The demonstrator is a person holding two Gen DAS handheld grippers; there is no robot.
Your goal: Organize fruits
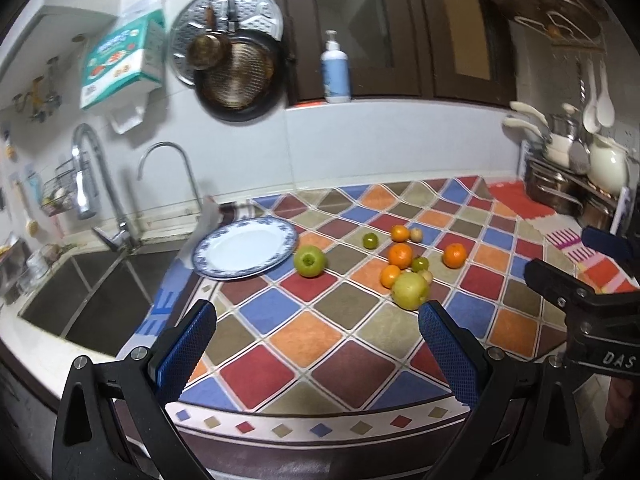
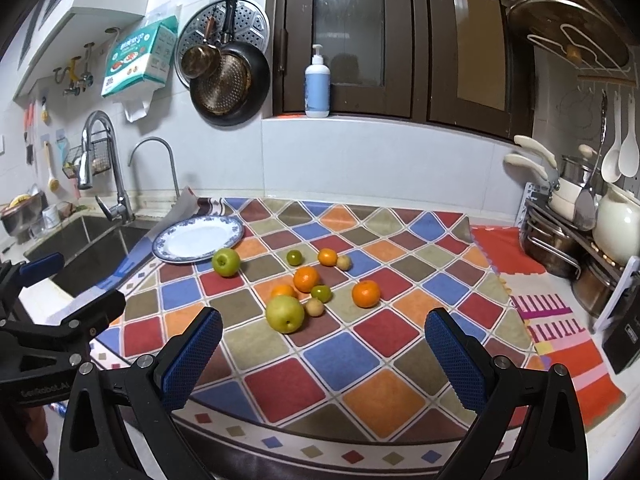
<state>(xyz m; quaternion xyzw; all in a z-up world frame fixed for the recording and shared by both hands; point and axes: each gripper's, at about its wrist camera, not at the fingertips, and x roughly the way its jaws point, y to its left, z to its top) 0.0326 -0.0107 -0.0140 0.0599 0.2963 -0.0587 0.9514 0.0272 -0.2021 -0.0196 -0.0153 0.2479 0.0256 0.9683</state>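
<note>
Kitchen tiles and dark cabinet doors fill the upper half of both views, with pans (image 2: pixel 228 80) hanging upper left and a pump bottle (image 2: pixel 317 86) on the ledge at top centre. Below them my desk carries a chequered cloth (image 2: pixel 360 360) of red, blue, orange and olive diamonds, and a sink (image 1: pixel 100 280) sits at the left edge.

A blue-rimmed plate (image 2: pixel 168 248) rests on the cloth's left part, bare of fruit. Just beside its lower right rim stands a green apple (image 2: pixel 226 262). Near the middle of the frame the other fruits lie clustered: a large yellow-green pear (image 2: pixel 285 314) nearest me, with an orange (image 2: pixel 283 291) touching it behind. Around these sit another orange (image 2: pixel 306 279), a small green citrus (image 2: pixel 321 293) and a small tan fruit (image 2: pixel 315 307). One orange (image 2: pixel 365 293) lies apart to the right; farther back are a small green fruit (image 2: pixel 294 257), an orange (image 2: pixel 327 257) and a pale little fruit (image 2: pixel 343 263) beside it.

My left tool (image 1: pixel 318 350) hangs at the bottom of its view, blue pads spread wide, gripping nothing. My right tool (image 2: pixel 322 354) is likewise spread apart and holds nothing, poised over the cloth's near edge, short of the pear.
</note>
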